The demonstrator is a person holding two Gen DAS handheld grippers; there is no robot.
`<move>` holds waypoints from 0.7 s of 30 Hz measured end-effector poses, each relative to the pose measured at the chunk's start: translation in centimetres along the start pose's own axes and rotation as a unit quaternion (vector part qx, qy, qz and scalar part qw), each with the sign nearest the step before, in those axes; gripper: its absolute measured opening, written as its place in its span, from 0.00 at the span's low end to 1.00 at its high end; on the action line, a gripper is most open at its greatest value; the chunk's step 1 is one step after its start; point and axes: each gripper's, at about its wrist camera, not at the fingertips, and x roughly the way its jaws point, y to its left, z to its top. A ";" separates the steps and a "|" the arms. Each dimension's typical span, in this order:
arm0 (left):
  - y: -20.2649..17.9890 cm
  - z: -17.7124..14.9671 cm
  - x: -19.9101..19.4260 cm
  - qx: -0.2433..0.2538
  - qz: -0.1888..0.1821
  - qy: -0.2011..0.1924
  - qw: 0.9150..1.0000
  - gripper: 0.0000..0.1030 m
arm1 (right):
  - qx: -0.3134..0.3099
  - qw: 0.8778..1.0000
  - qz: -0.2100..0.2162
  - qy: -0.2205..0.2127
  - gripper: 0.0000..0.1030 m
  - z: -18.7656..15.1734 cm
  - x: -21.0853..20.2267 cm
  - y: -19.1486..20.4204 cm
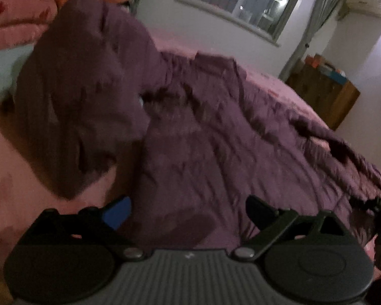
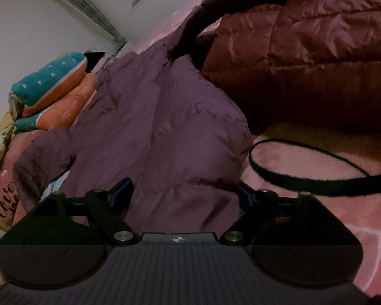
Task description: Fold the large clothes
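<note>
A large purple padded coat (image 1: 190,132) lies spread on a pink bed (image 1: 10,172); one part is folded up into a hump at the left (image 1: 83,81). My left gripper (image 1: 188,211) is open just above the coat's near edge, holding nothing. In the right wrist view the same purple coat (image 2: 152,127) fills the middle. My right gripper (image 2: 183,193) is open with its jaws either side of the coat's near edge, not closed on it.
A dark red puffer jacket (image 2: 304,50) lies at the upper right, beside the purple coat. A black strap (image 2: 304,178) loops over the pink sheet. Teal and orange pillows (image 2: 53,86) sit at the bed's head. A wooden cabinet (image 1: 325,94) stands by the wall under the window.
</note>
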 end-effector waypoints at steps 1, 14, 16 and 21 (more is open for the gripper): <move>0.2 -0.3 0.3 -0.005 -0.002 0.008 1.000 0.93 | 0.004 1.000 0.002 0.004 0.88 -0.1 -0.2 0.1; -0.3 -1.9 3.0 -0.063 -0.084 0.061 0.993 0.64 | 0.026 0.999 0.005 -0.032 0.39 -0.7 -1.2 3.7; -0.6 -1.8 2.6 -0.072 -0.096 0.055 0.991 0.40 | 0.031 0.998 0.022 -0.049 0.34 -1.1 -1.9 4.6; -1.9 -0.9 -0.1 -0.076 -0.123 0.009 0.989 0.22 | 0.049 0.993 0.069 -0.077 0.25 -2.3 -3.4 6.3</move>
